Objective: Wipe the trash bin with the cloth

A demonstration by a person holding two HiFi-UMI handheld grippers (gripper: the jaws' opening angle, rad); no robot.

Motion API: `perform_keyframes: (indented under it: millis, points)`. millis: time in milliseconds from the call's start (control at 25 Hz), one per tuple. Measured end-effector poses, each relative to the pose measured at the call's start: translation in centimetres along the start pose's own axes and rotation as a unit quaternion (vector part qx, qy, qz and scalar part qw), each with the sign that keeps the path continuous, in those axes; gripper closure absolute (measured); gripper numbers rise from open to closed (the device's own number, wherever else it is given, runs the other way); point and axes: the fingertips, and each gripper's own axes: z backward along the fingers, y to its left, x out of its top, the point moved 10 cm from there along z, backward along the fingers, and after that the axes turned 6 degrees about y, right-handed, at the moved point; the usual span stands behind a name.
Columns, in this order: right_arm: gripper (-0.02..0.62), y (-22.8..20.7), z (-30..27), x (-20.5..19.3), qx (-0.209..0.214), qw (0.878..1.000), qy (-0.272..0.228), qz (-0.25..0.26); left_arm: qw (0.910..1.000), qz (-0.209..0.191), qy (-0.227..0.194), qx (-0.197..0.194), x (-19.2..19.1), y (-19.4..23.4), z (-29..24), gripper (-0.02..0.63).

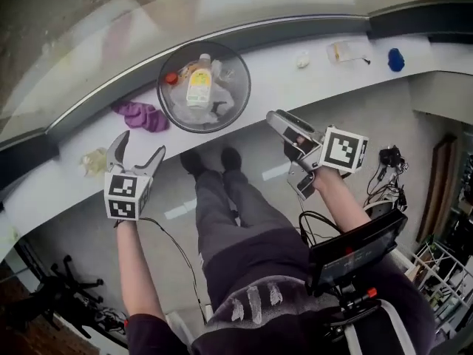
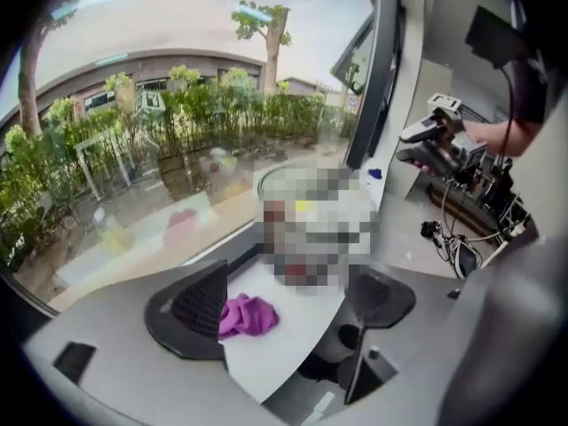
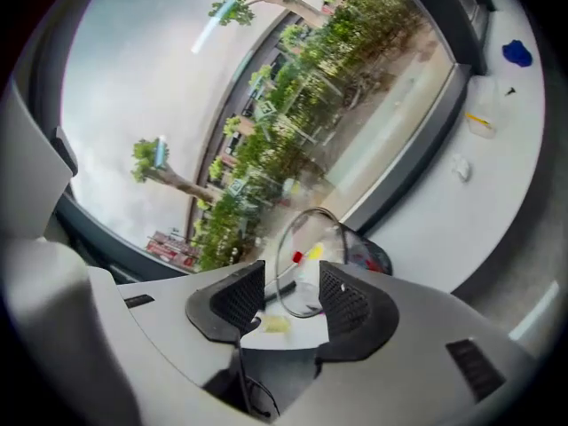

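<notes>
A clear round trash bin [image 1: 203, 87] with a bottle and scraps inside stands on the white window ledge [image 1: 281, 72]. To its left on the ledge lies a crumpled purple cloth [image 1: 140, 115]. My left gripper [image 1: 140, 145] hovers open just in front of the cloth, apart from it. In the left gripper view the cloth [image 2: 247, 316] lies on the ledge between the spread jaws, close to the left finger [image 2: 200, 304]. My right gripper [image 1: 284, 143] is open and empty to the right of the bin, off the ledge. Beyond its jaws the bin [image 3: 319, 260] shows tilted.
A yellowish crumpled scrap [image 1: 94, 161] lies at the ledge's left end. At the right end are a small white lump [image 1: 303, 61], a clear packet [image 1: 347, 50] and a blue object [image 1: 396, 60]. The window glass runs behind the ledge. My legs and cables are below.
</notes>
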Motion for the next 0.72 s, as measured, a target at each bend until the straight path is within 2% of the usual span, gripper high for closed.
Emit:
perform_keyframes:
  millis: [120, 200, 240, 280, 320, 400, 560, 720]
  points:
    - [0.410, 5.6, 0.9, 2.0, 0.037, 0.998, 0.015, 0.046, 0.9978, -0.036, -0.055, -0.007, 5.6, -3.0, 6.6, 0.218]
    - [0.423, 10.0, 1.0, 3.1, 0.069, 0.990, 0.025, 0.121, 0.9933, -0.059, -0.093, -0.036, 9.2, -5.2, 10.8, 0.243]
    - [0.477, 12.3, 1.4, 3.4, 0.082, 0.983, 0.029, 0.165, 0.9901, -0.061, -0.114, -0.054, 10.5, -6.6, 12.9, 0.294]
    - [0.527, 14.6, 1.9, 3.5, 0.094, 0.974, 0.030, 0.203, 0.9865, -0.060, -0.137, -0.067, 11.7, -8.1, 14.9, 0.411]
    - [0.592, 16.6, 2.5, 3.6, 0.110, 0.965, 0.030, 0.235, 0.9829, -0.059, -0.159, -0.073, 12.6, -9.4, 16.9, 0.596]
    - [0.595, 20.3, 3.3, 4.0, 0.150, 0.946, 0.030, 0.286, 0.9774, -0.067, -0.190, -0.062, 14.2, -11.2, 20.5, 0.611]
    - [0.595, 25.0, 4.4, 3.8, 0.200, 0.906, 0.041, 0.371, 0.9724, -0.082, -0.218, -0.003, 14.9, -13.4, 26.5, 0.611]
    - [0.595, 27.7, 4.1, 2.5, 0.233, 0.882, 0.047, 0.408, 0.9727, -0.055, -0.225, 0.017, 13.9, -13.1, 29.6, 0.611]
